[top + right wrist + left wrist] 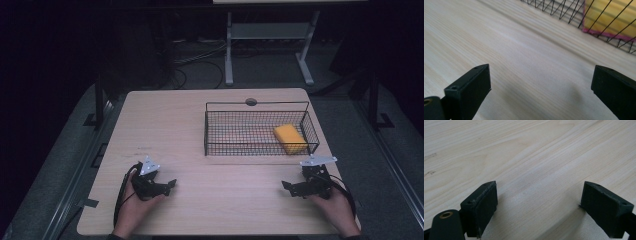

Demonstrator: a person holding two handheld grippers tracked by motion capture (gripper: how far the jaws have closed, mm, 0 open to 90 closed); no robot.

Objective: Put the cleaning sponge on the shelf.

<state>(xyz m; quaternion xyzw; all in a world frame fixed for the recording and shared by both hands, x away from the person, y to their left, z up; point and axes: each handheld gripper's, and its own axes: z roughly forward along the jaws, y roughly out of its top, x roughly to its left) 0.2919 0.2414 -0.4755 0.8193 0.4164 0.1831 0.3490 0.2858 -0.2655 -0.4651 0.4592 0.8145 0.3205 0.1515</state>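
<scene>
Both tongs rest low on the tabletop [200, 125], the left tongs [172, 184] at seven o'clock and the right tongs [285, 186] at five, each spread wide and holding nothing. The sponge [290, 138] lies in the basket [256, 104], at its right end, at two o'clock. Reaching it cleanly likely means lifting the right tongs over the near wire wall before descending.

No legible text, labels, brand marks, numbers or signs in any view. Tabletop [200, 125]: bare wood grain, a few faint dark scuffs, not characters. Wire basket [260, 106] and yellow sponge [290, 138]: unmarked. Jaw pads of both hand-held grippers: plain black, no print.
</scene>
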